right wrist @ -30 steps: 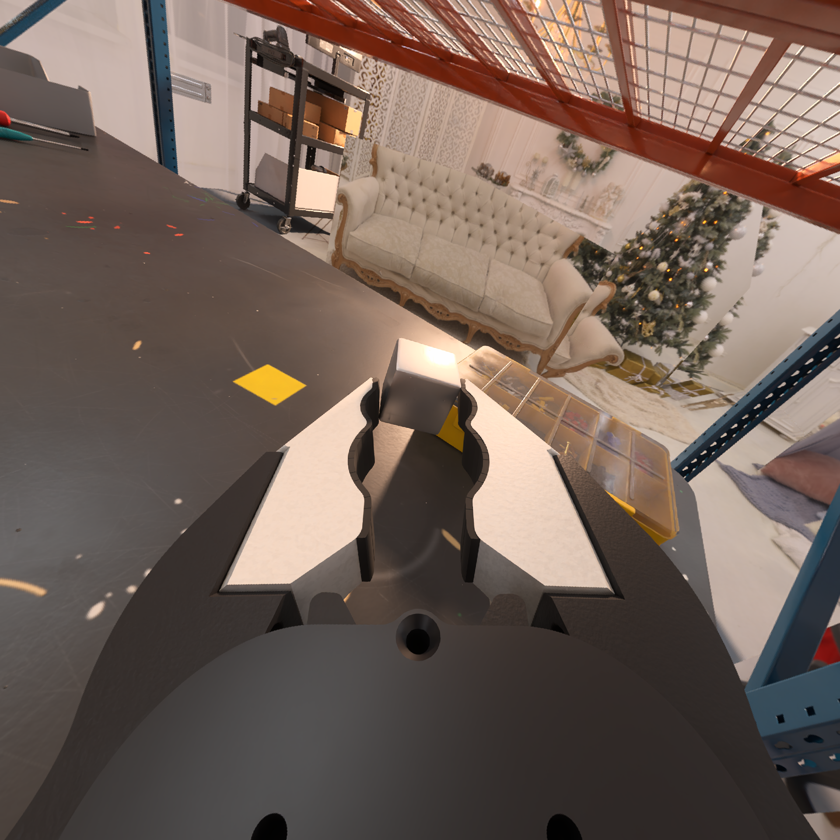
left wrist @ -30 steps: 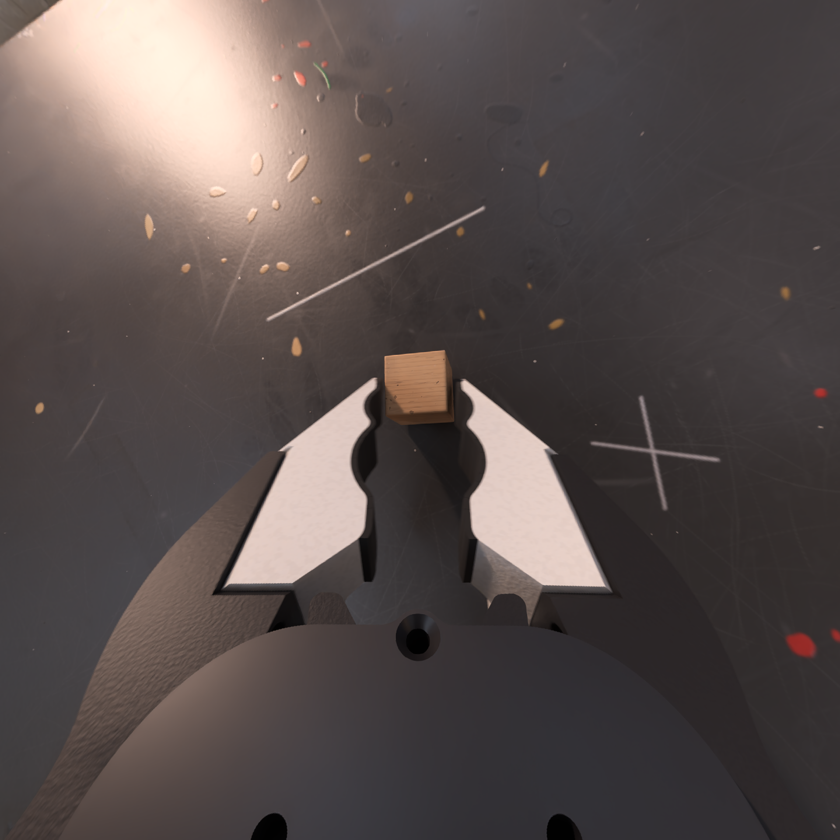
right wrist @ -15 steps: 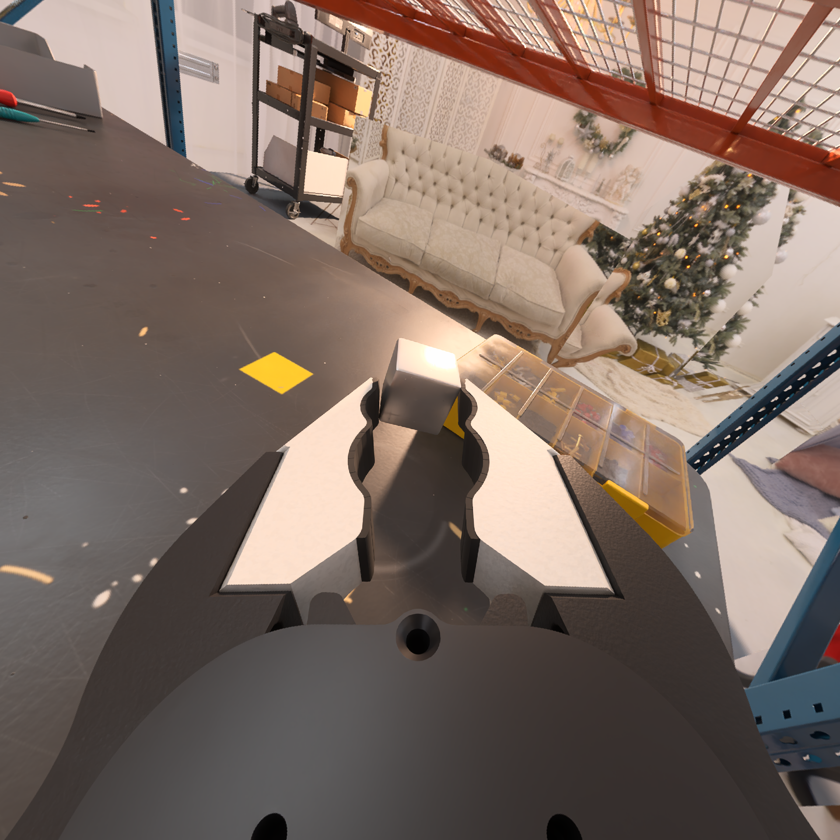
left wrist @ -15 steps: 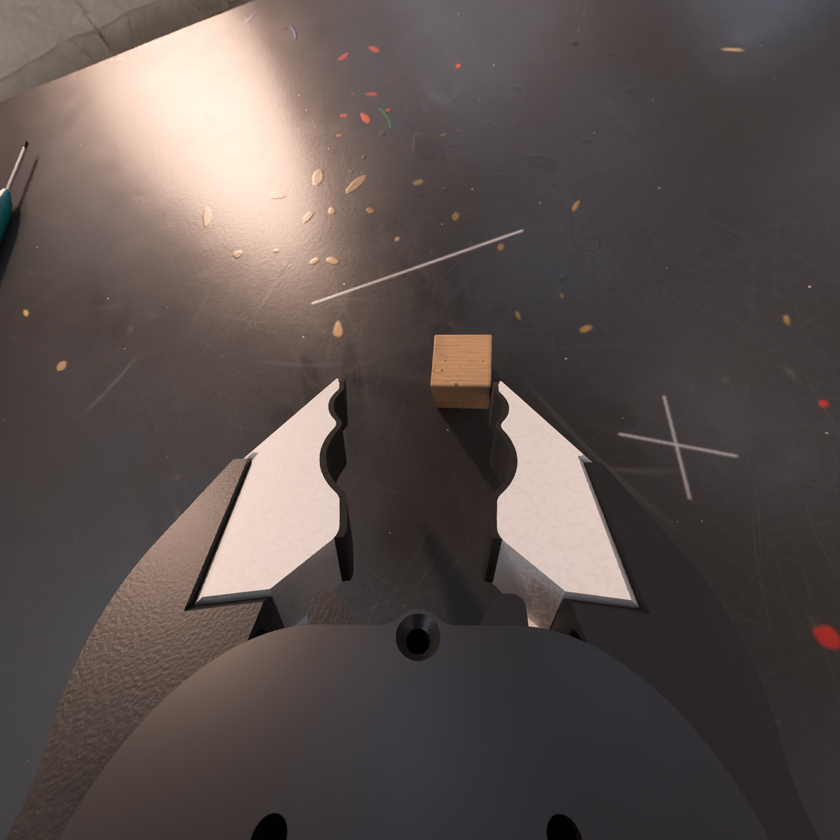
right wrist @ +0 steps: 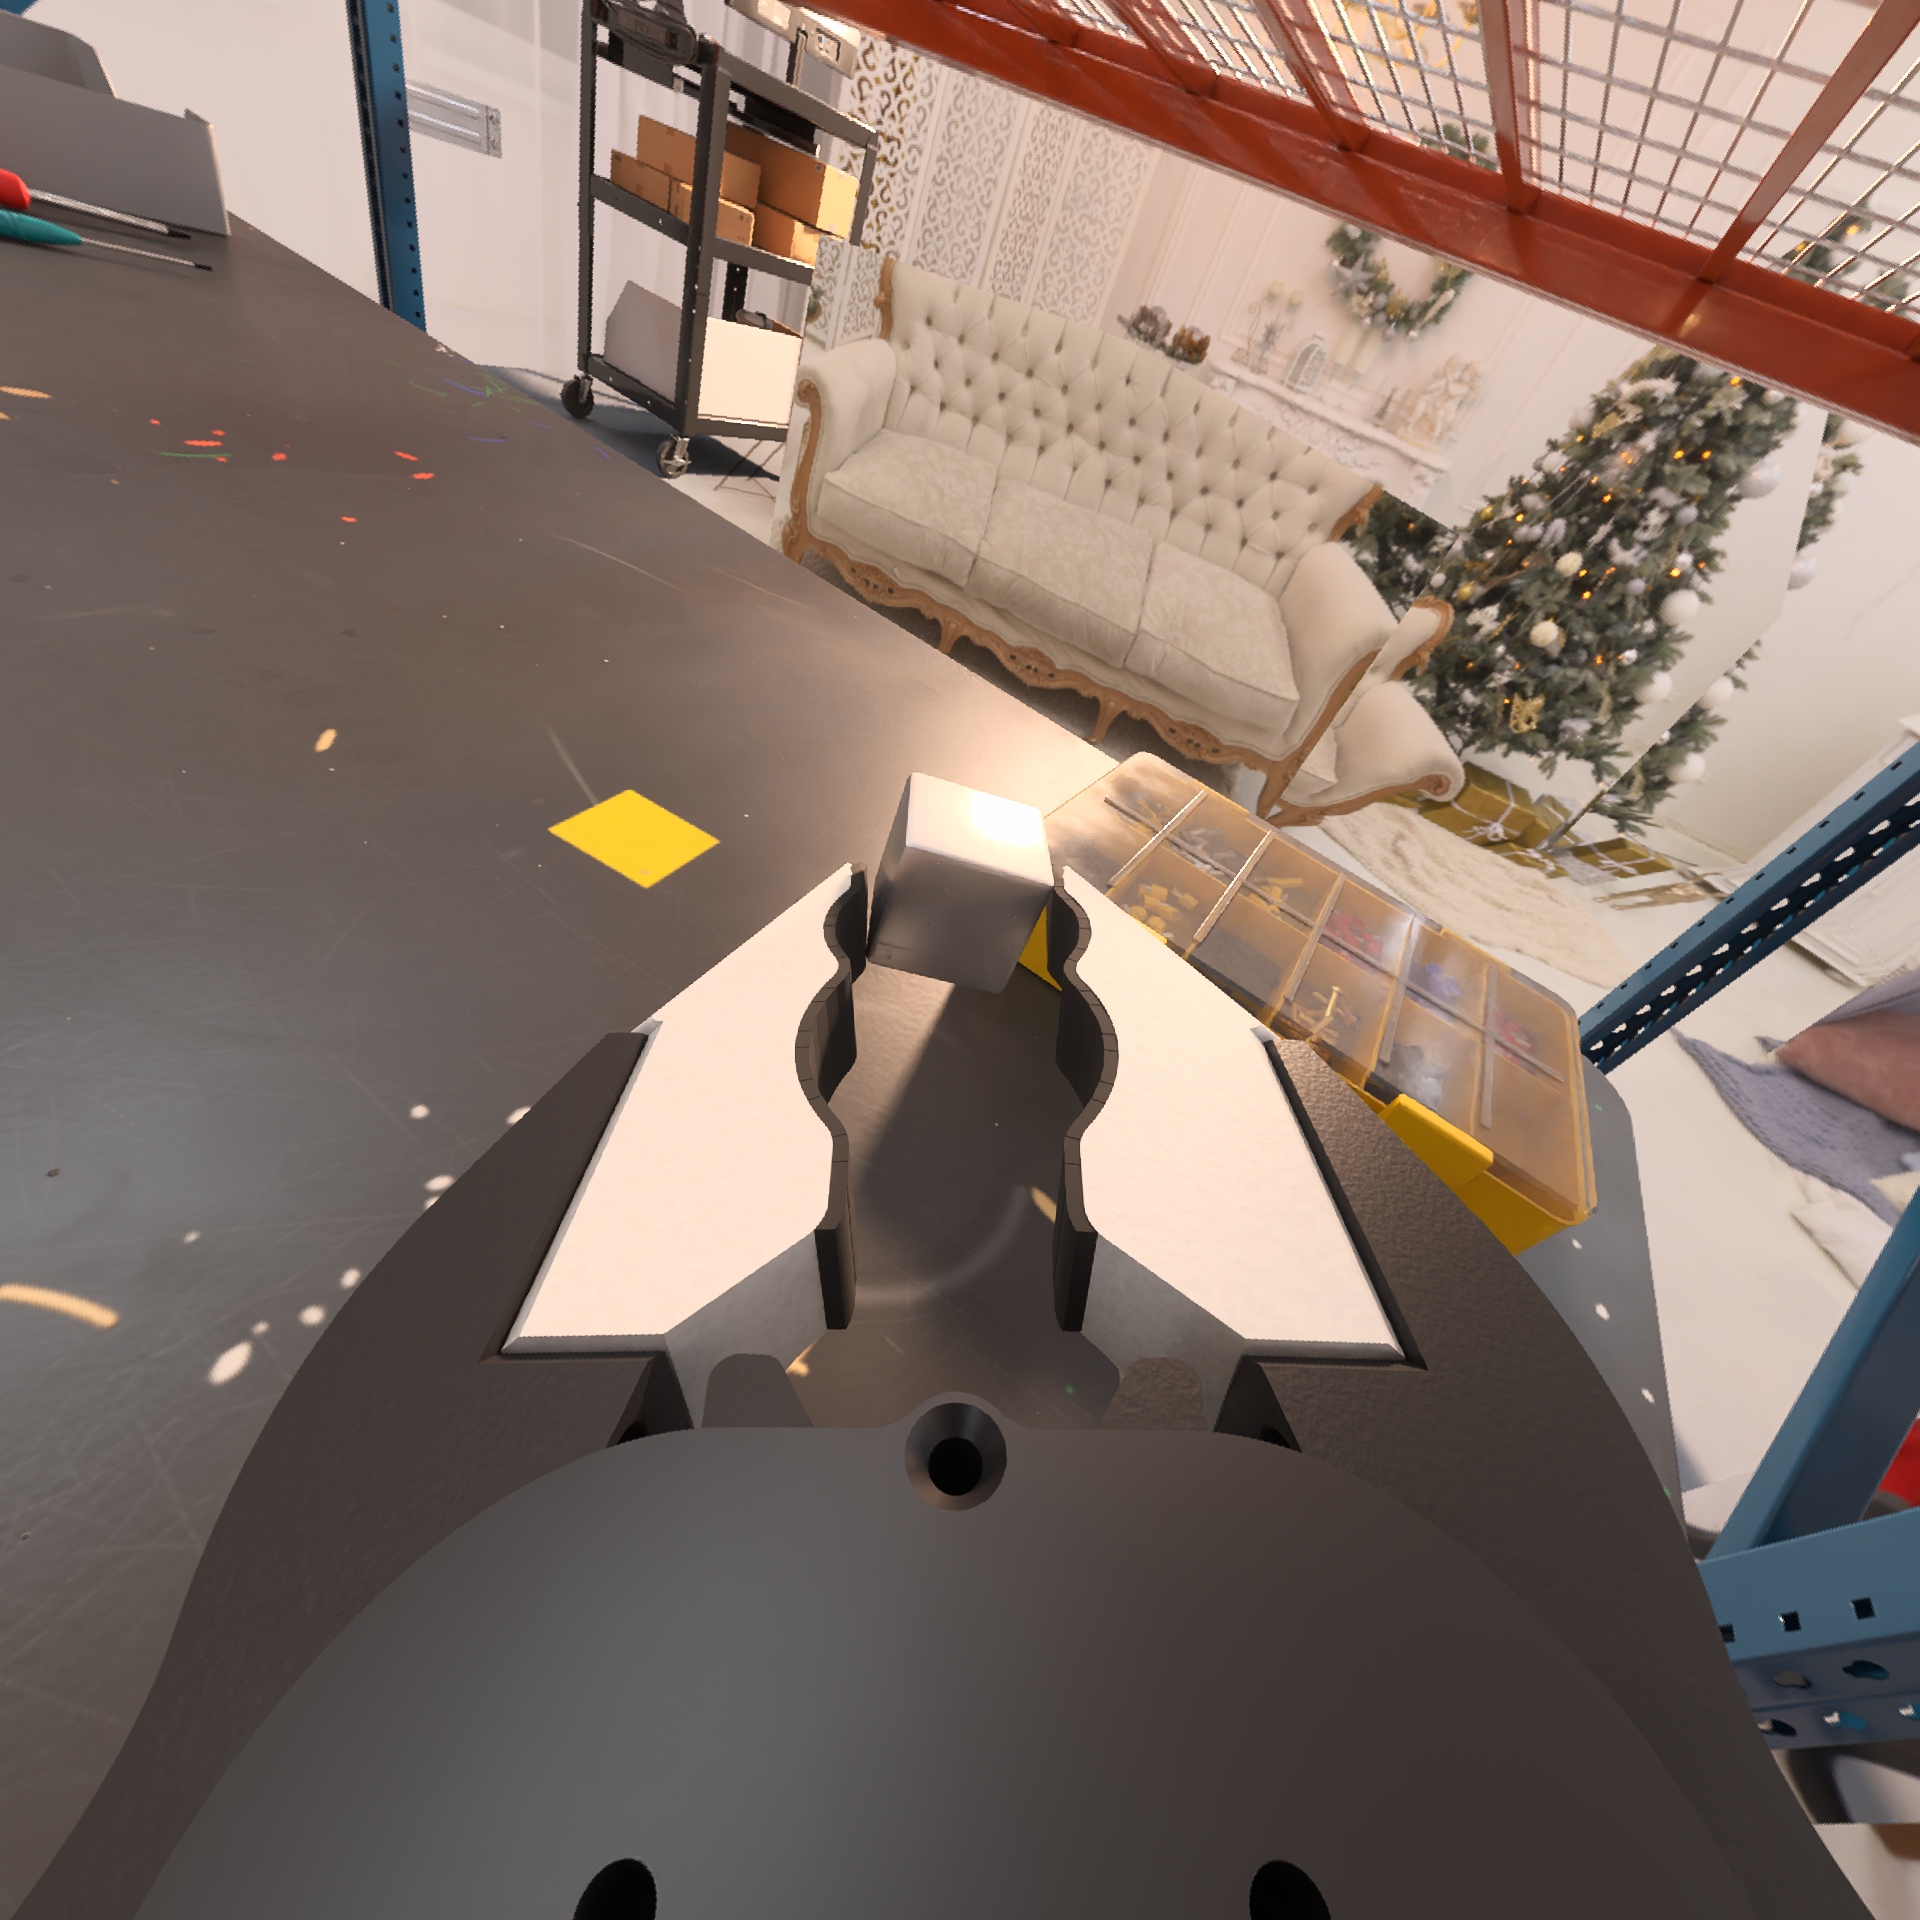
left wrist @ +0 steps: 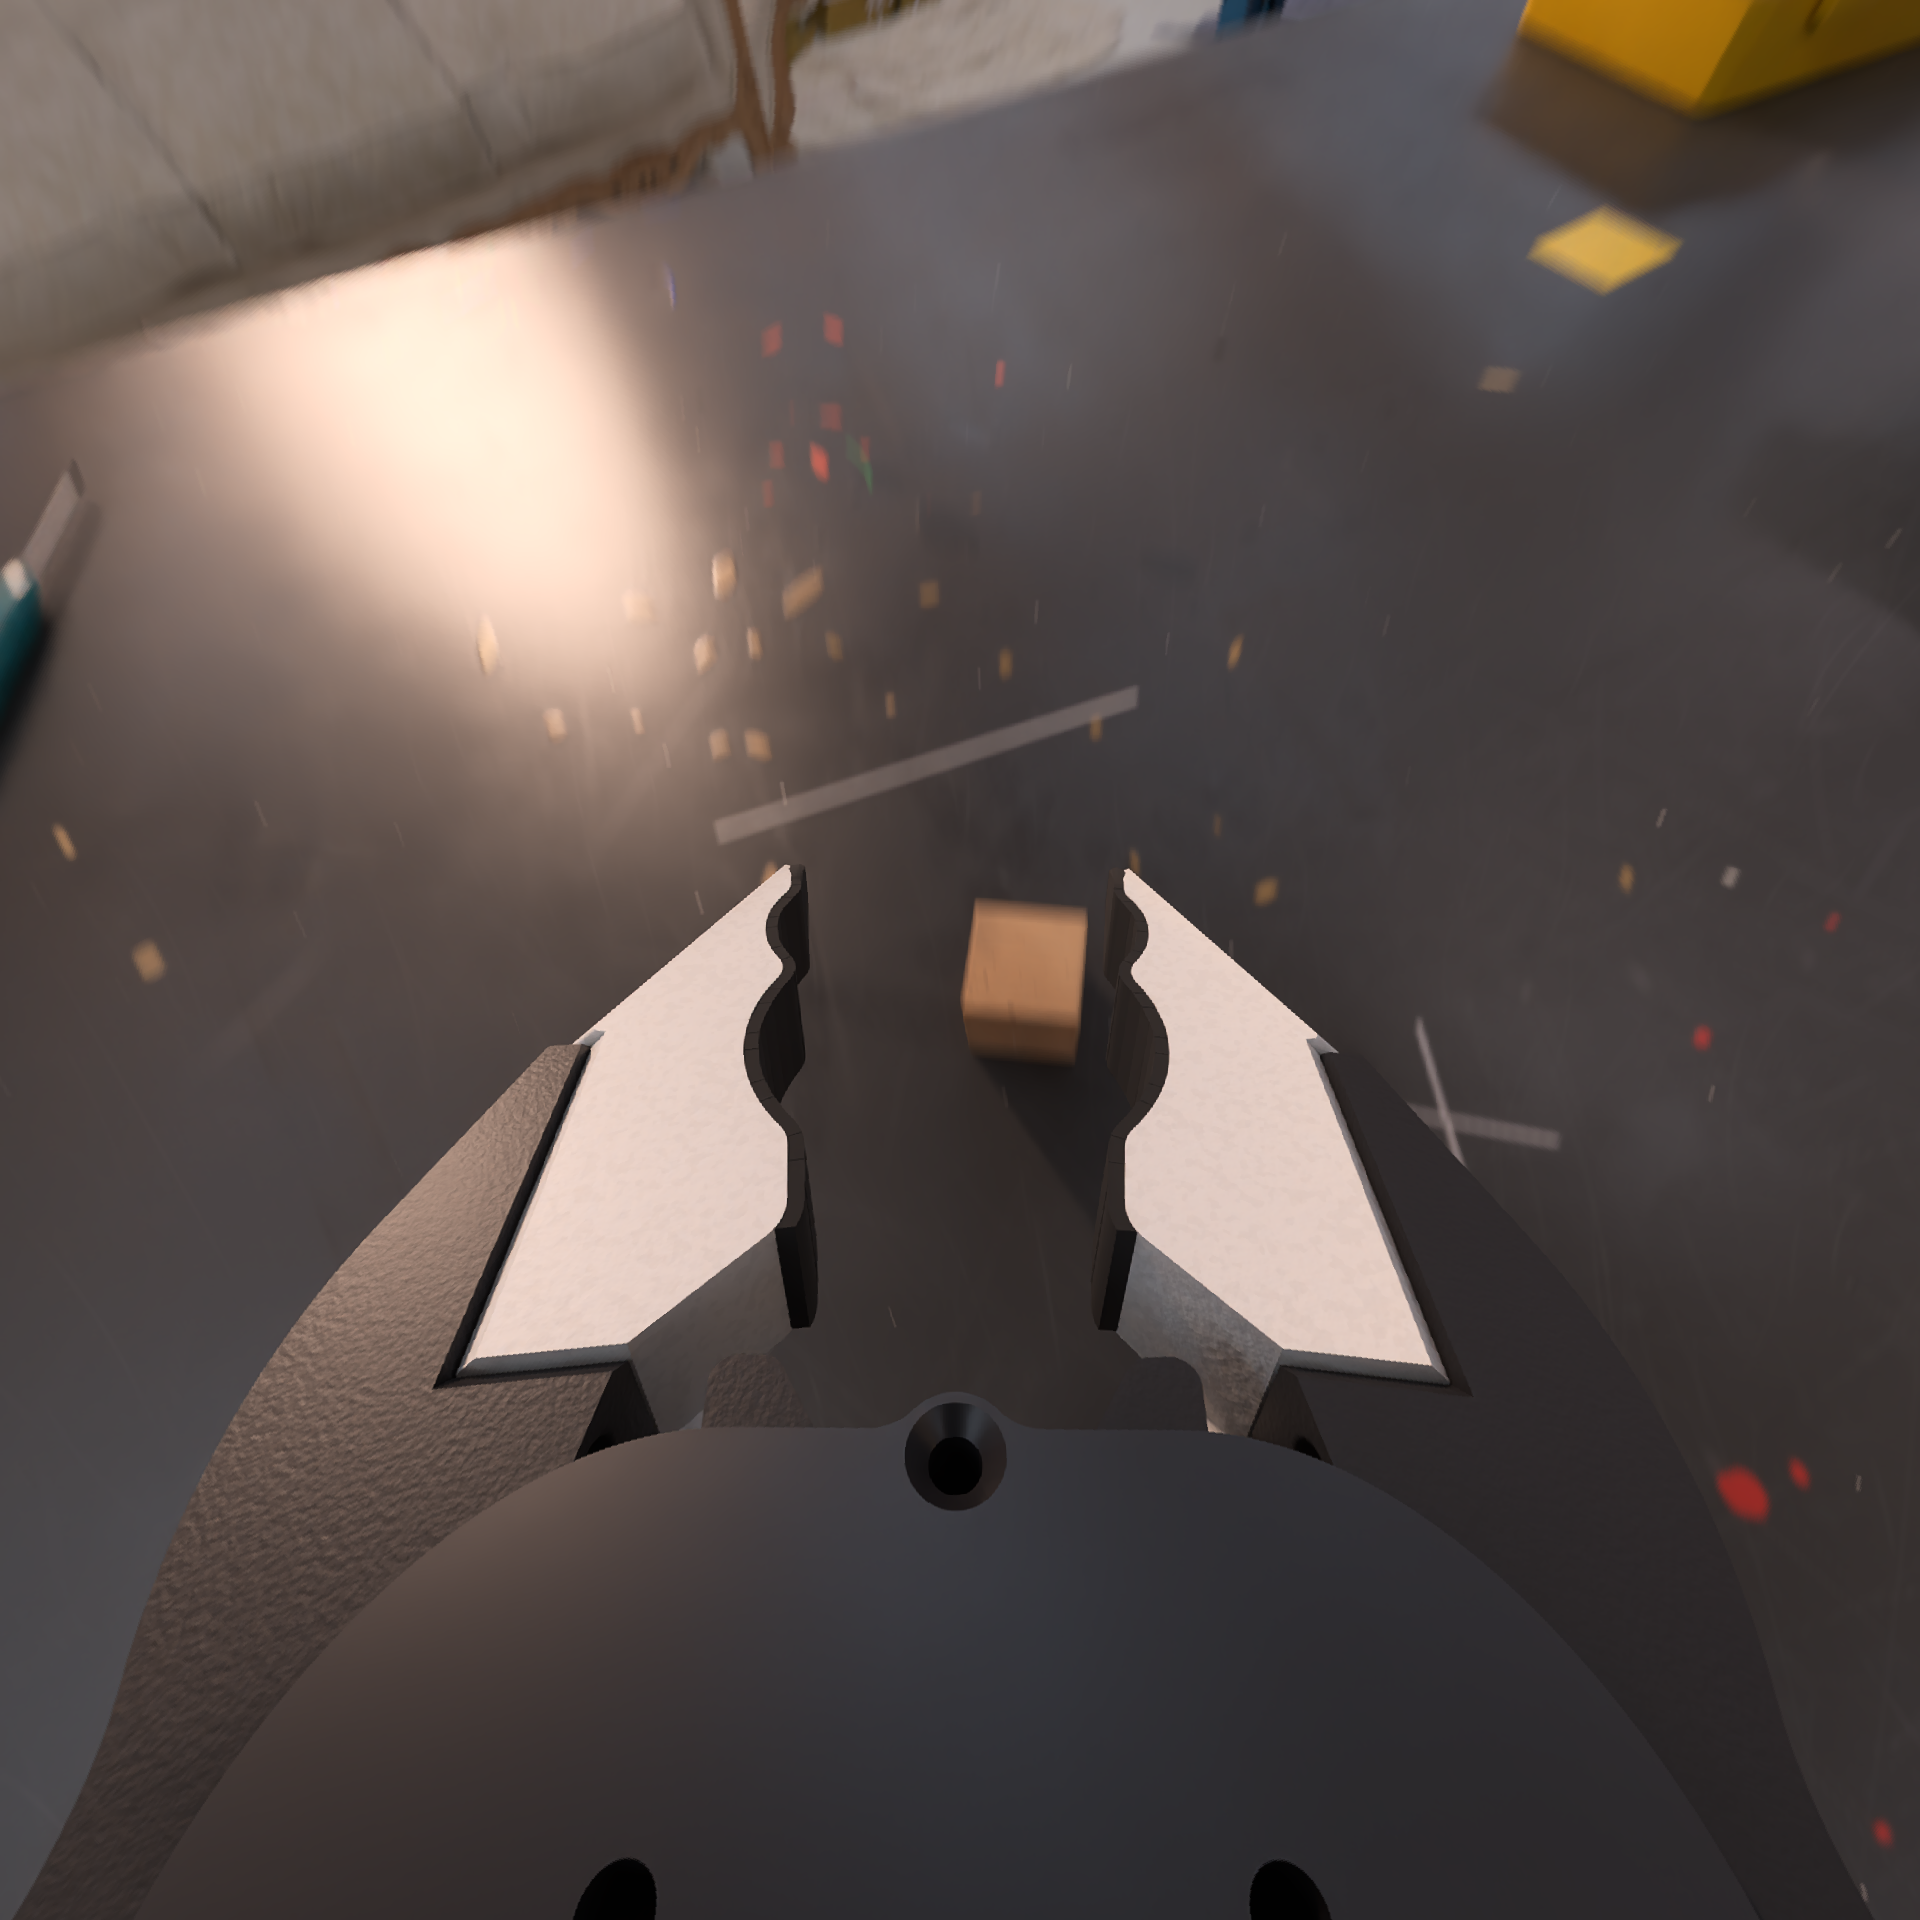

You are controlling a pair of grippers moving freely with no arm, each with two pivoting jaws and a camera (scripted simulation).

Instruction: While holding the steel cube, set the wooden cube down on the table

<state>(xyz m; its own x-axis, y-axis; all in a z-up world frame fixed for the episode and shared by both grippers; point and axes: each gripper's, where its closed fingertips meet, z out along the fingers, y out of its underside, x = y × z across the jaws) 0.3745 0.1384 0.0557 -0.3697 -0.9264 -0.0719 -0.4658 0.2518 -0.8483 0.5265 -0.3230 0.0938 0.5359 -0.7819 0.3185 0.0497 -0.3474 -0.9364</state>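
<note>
The wooden cube (left wrist: 1023,980) rests on the dark table (left wrist: 416,1039), seen between my left gripper's fingers and close to the right one. My left gripper (left wrist: 958,896) is open and empty, raised above the table, apart from the cube. In the right wrist view, my right gripper (right wrist: 956,888) is shut on the shiny steel cube (right wrist: 961,883), held tilted at the fingertips above the table (right wrist: 312,935).
A yellow parts organizer (right wrist: 1351,997) lies at the table's right edge; its yellow corner shows in the left wrist view (left wrist: 1714,52). A yellow square (right wrist: 634,837) marks the table. Screwdrivers (right wrist: 62,223) lie at far left. A teal handle (left wrist: 21,613) lies left.
My left gripper opened and let go of the wooden cube, then rose and tilted up; the cube now sits on the table. My right gripper keeps the steel cube, shifting slightly.
</note>
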